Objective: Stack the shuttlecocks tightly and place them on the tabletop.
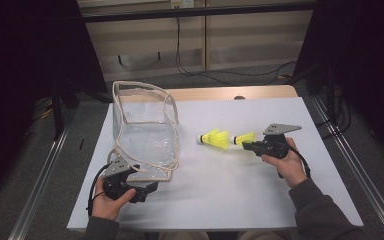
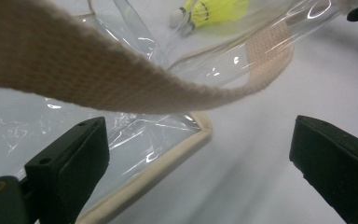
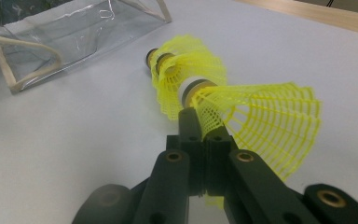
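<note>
Now right gripper (image 1: 246,145) fingers clamped on shuttlecock (image 3: 256,121) skirt, lifting toward clear bag (image 1: 145,135); left gripper (image 2: 200,168) fingers apart under strap (image 2: 98,74), probably to hold mouth wide

1. The left gripper (image 1: 150,189) sits low at the near left edge, gripped by the left hand (image 1: 111,198) — jaws spread wide apart.
2. The right gripper (image 1: 245,145) points leftward, right hand (image 1: 287,162) behind it — jaws closed together.
</note>
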`<move>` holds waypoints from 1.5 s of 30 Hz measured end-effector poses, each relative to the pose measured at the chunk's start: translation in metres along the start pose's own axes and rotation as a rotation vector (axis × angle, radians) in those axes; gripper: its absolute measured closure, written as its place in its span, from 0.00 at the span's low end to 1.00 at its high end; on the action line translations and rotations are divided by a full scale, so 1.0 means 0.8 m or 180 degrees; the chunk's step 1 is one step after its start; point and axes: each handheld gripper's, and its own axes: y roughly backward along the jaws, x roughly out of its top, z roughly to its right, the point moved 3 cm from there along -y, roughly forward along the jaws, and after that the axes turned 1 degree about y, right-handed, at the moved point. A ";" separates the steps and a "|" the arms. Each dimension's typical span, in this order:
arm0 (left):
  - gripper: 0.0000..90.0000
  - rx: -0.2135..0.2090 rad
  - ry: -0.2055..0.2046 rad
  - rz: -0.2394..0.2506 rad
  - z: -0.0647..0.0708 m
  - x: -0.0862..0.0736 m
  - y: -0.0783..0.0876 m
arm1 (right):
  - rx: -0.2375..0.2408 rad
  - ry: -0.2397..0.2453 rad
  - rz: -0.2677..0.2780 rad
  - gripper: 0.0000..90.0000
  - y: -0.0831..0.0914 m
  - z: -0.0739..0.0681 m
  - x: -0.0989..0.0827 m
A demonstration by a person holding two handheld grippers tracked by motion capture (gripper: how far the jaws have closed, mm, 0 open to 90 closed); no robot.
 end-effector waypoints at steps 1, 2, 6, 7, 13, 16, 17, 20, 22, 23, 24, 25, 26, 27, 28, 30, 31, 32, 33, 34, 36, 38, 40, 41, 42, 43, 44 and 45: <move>0.05 0.0001 0.0000 -0.0001 0.000 0.000 0.000 | -0.0004 -0.0002 0.0011 0.99 -0.001 0.000 0.000; 0.05 0.0001 -0.0002 -0.0003 0.000 0.000 0.000 | -0.0011 -0.0006 0.0014 0.99 -0.001 0.000 0.000; 0.05 0.0001 0.0004 -0.0001 0.000 0.000 0.000 | -0.0017 -0.0003 0.0003 0.99 -0.003 0.001 0.001; 0.05 0.0002 0.0003 -0.0002 0.000 0.000 0.000 | -0.0013 -0.0006 -0.0002 0.99 -0.004 0.001 0.001; 0.05 0.0002 0.0011 0.0004 0.000 0.000 0.001 | -0.0022 -0.0009 -0.0001 0.99 -0.009 0.000 0.001; 0.05 0.0002 0.0009 0.0002 -0.001 0.000 0.001 | -0.0036 -0.0024 0.0015 0.99 -0.010 0.001 0.001; 0.05 0.0003 0.0008 0.0004 -0.001 0.000 0.000 | -0.0035 -0.0028 0.0015 0.99 -0.010 0.001 0.001; 0.05 0.0005 0.0007 0.0002 -0.001 0.000 0.000 | -0.0038 -0.0023 0.0005 0.99 -0.011 0.001 0.001; 0.05 0.0003 0.0007 0.0001 -0.001 0.000 0.000 | -0.0039 -0.0021 0.0005 0.99 -0.011 0.001 0.001; 0.05 0.0003 0.0008 0.0001 -0.001 0.000 0.000 | -0.0037 -0.0031 0.0002 0.99 -0.011 0.000 0.001; 0.05 0.0005 0.0005 0.0000 -0.001 0.000 0.000 | -0.0040 -0.0035 0.0000 0.99 -0.012 0.000 0.001; 0.05 0.0006 0.0003 -0.0002 -0.001 0.000 0.000 | -0.0039 -0.0035 0.0007 0.99 -0.012 0.000 0.001; 0.05 0.0004 0.0007 0.0001 -0.001 0.000 0.000 | -0.0040 -0.0022 0.0002 0.99 -0.012 0.000 0.001; 0.05 0.0003 0.0008 0.0002 -0.001 0.000 0.000 | -0.0048 -0.0024 0.0004 0.99 -0.013 0.000 0.001; 0.05 0.0006 0.0008 -0.0001 -0.001 0.000 0.000 | -0.0040 -0.0028 0.0010 0.99 -0.013 0.000 0.001; 0.05 0.0003 0.0009 0.0000 -0.001 0.000 0.000 | -0.0055 -0.0029 0.0003 0.99 -0.014 0.000 0.001; 0.05 0.0008 0.0007 0.0001 -0.001 0.000 0.000 | -0.0050 -0.0026 -0.0002 0.99 -0.014 0.000 0.001; 0.05 0.0005 0.0004 0.0000 -0.001 0.000 0.001 | -0.0039 -0.0034 -0.0001 0.99 -0.015 0.000 0.001; 0.05 0.0004 0.0005 0.0000 -0.001 0.000 0.001 | -0.0044 -0.0034 -0.0003 0.99 -0.015 0.000 0.001; 0.05 0.0008 0.0008 0.0000 -0.001 0.000 0.001 | -0.0042 -0.0033 -0.0003 0.99 -0.015 0.000 0.001; 0.05 0.0003 0.0007 -0.0002 -0.001 0.000 0.000 | -0.0042 -0.0028 -0.0005 0.99 -0.015 0.000 0.001; 0.05 0.0005 0.0008 -0.0001 0.000 0.000 0.000 | -0.0043 -0.0034 -0.0002 0.99 -0.015 0.000 0.001; 0.05 0.0007 0.0007 0.0000 -0.001 0.000 0.000 | -0.0044 -0.0035 -0.0004 0.99 -0.015 0.000 0.001; 0.05 0.0006 0.0007 0.0000 -0.001 0.000 0.000 | -0.0045 -0.0035 -0.0004 0.99 -0.015 0.000 0.001; 0.05 0.0007 0.0007 -0.0001 -0.001 0.000 0.000 | -0.0043 -0.0036 -0.0002 0.99 -0.015 0.000 0.001; 0.05 0.0009 0.0004 -0.0005 -0.001 0.000 0.000 | -0.0047 -0.0038 -0.0003 0.99 -0.015 0.000 0.001; 0.05 0.0007 0.0006 -0.0004 -0.001 0.000 0.000 | -0.0048 -0.0036 -0.0003 0.99 -0.015 0.000 0.001; 0.05 0.0008 0.0007 -0.0002 -0.001 0.000 0.000 | -0.0044 -0.0040 -0.0002 0.99 -0.015 0.000 0.001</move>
